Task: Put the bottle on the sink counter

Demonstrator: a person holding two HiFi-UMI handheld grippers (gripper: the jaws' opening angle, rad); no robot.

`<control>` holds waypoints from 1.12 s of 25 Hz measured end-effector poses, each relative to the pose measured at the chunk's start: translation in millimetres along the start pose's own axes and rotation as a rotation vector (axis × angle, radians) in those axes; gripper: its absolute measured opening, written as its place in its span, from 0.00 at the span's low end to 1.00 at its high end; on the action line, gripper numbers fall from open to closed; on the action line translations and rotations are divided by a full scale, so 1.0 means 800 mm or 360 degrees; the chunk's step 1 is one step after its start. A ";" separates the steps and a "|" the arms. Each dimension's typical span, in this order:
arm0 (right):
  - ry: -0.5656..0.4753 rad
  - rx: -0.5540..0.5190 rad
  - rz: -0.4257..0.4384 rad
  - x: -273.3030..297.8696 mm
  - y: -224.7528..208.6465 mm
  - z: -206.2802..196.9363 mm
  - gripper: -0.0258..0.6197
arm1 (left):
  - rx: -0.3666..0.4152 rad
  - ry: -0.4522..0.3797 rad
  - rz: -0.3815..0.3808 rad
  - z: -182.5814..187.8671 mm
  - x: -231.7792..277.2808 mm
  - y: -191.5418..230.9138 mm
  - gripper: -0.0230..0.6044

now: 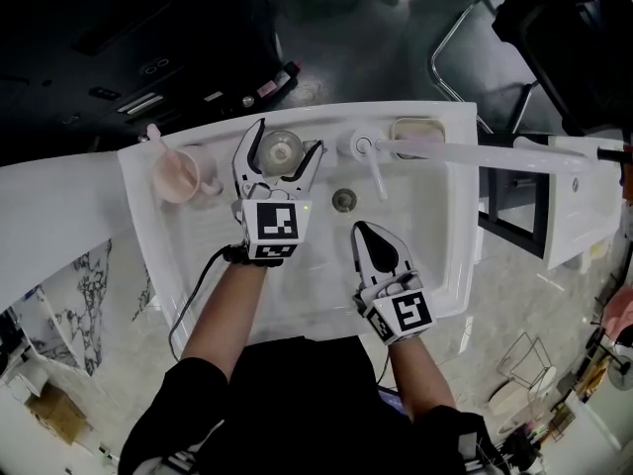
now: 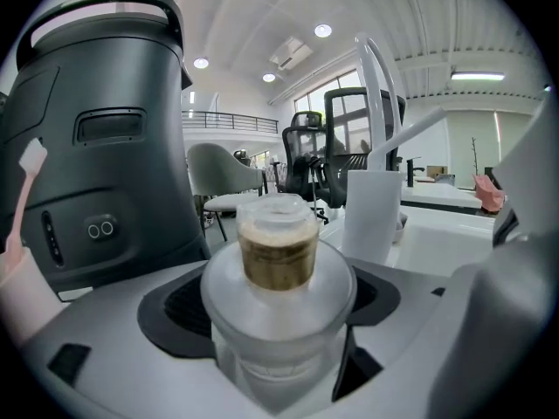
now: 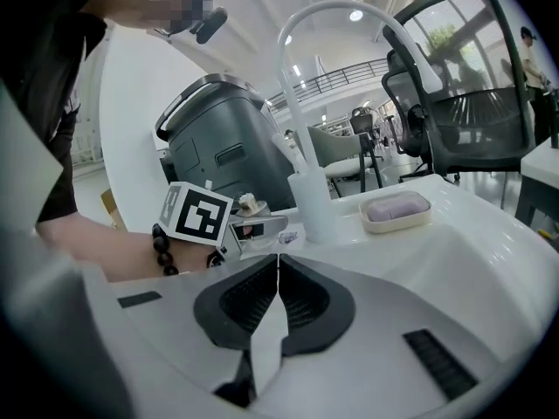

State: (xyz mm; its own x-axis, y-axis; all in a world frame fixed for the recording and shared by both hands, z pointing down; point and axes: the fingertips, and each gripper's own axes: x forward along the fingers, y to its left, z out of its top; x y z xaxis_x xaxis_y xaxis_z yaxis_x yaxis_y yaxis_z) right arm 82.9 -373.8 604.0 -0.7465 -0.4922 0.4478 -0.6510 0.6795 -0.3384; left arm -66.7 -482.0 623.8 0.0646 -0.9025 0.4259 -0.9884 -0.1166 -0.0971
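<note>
The bottle [image 1: 281, 149], clear with a brownish neck and a pale cap, stands upright on the back ledge of the white sink counter [image 1: 457, 216], left of the tap. My left gripper [image 1: 287, 137] reaches over the basin and has its jaws spread wide on either side of it. In the left gripper view the bottle [image 2: 279, 260] fills the space between the dark pads, with a slim gap showing on the right side. My right gripper [image 1: 362, 230] hovers over the basin near the drain, jaws shut on nothing; its own view shows the jaws [image 3: 278, 264] meeting.
A pink cup [image 1: 178, 176] with a toothbrush stands at the ledge's left end. The white tap [image 1: 366, 148] and a soap dish [image 1: 415, 130] sit right of the bottle. The drain [image 1: 343, 200] lies mid-basin. A dark grey bin [image 2: 96, 147] stands behind the counter.
</note>
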 end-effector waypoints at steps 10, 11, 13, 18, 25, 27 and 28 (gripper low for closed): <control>-0.0062 -0.0049 -0.0028 -0.007 0.017 0.016 0.09 | -0.0200 0.0191 -0.0080 -0.053 -0.065 -0.025 0.67; -0.0070 -0.0060 -0.0030 -0.008 0.021 0.018 0.09 | -0.0190 0.0209 -0.0102 -0.058 -0.077 -0.030 0.67; -0.0095 -0.0086 -0.0043 -0.008 0.029 0.027 0.09 | -0.0176 0.0228 -0.0144 -0.065 -0.100 -0.038 0.67; -0.0208 -0.0125 -0.0106 -0.019 0.043 0.045 0.09 | -0.0193 0.0190 -0.0159 -0.063 -0.158 -0.026 0.67; -0.0359 -0.0042 -0.0172 -0.049 0.092 0.063 0.09 | -0.0311 0.0014 -0.0047 -0.044 -0.238 0.045 0.54; -0.0395 -0.0058 -0.0175 -0.057 0.116 0.065 0.09 | -0.0324 -0.0013 -0.0054 -0.042 -0.261 0.059 0.43; -0.0417 -0.0054 -0.0185 -0.061 0.125 0.063 0.09 | -0.0320 -0.0017 -0.0071 -0.041 -0.273 0.064 0.37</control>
State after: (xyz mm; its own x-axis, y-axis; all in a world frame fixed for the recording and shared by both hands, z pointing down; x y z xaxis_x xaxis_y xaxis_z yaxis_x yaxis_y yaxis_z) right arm 47.2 -309.4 506.4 -0.6804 -0.6885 0.2510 -0.7324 0.6262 -0.2673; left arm -135.6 -277.5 555.3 0.1095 -0.9027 0.4162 -0.9920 -0.0726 0.1034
